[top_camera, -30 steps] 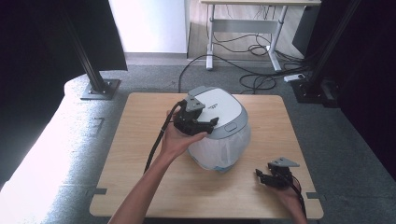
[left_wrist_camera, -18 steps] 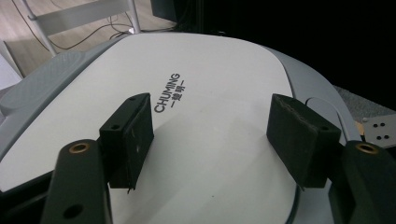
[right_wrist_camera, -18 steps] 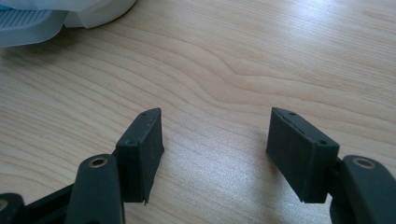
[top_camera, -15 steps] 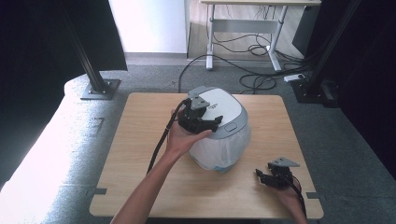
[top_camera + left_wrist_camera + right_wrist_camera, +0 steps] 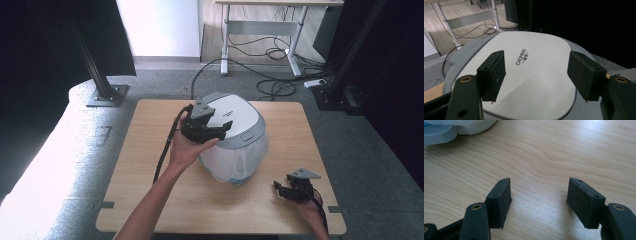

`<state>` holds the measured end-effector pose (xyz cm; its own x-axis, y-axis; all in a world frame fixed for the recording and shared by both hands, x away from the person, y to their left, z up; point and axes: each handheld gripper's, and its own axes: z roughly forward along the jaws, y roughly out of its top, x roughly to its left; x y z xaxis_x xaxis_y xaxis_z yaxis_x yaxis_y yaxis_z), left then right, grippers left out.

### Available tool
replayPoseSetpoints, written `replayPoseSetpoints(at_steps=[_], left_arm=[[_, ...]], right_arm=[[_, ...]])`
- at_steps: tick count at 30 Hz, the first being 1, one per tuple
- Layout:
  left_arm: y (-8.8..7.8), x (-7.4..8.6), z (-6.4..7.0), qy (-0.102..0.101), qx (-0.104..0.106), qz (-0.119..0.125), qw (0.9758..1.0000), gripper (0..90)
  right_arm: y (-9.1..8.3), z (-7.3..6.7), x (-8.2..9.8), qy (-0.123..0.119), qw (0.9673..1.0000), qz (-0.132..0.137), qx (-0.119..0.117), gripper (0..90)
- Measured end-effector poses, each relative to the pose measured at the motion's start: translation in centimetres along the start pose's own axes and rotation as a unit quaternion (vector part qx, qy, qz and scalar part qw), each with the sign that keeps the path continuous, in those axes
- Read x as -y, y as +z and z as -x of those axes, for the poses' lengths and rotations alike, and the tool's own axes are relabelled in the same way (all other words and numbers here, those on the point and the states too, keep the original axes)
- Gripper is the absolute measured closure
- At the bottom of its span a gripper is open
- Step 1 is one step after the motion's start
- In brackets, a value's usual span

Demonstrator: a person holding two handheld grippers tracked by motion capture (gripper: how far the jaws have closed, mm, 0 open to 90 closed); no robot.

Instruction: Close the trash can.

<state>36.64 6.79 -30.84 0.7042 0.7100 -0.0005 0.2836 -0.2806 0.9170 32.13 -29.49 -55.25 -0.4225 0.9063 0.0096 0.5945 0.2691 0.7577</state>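
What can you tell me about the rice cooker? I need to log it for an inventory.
The rice cooker stands upright near the middle of the wooden table, lid shut. Its body is white and rounded, apparently plastic; the lid is a flat white panel ringed in grey, printed CHUMING, with a grey latch button at the front edge. A pale blue base shows underneath. The left gripper hovers over the lid, jaws open; contact cannot be told. No cord from it is discernible.

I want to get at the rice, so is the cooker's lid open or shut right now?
Shut. The lid lies flat on the rice cooker, no gap showing; the left gripper hovers open over it.
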Motion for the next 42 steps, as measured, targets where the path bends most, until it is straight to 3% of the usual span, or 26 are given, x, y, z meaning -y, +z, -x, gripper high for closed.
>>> replayPoseSetpoints(at_steps=[6, 18, 30, 42], left_arm=[[-2.2, 0.9, -1.5, -0.017, 0.002, 0.009, 0.9998, 30.3], [-5.9, 3.3, -4.5, -0.038, -0.017, 0.017, 0.999, 30.1], [-7.4, 6.1, -5.9, -0.043, -0.032, 0.006, 0.9985, 30.2], [-8.7, 10.0, -7.1, -0.067, -0.04, -0.001, 0.9969, 30.5]], right_arm=[[0.0, 0.0, 0.0, 0.0, 1.0, 0.0, 0.001, 35.1], [0.0, 0.0, 0.0, 0.002, 1.0, 0.0, 0.002, 35.1], [0.0, 0.0, 0.0, 0.003, 1.0, 0.001, 0.003, 35.1], [0.0, 0.0, 0.0, 0.002, 1.0, 0.001, 0.004, 35.1]])
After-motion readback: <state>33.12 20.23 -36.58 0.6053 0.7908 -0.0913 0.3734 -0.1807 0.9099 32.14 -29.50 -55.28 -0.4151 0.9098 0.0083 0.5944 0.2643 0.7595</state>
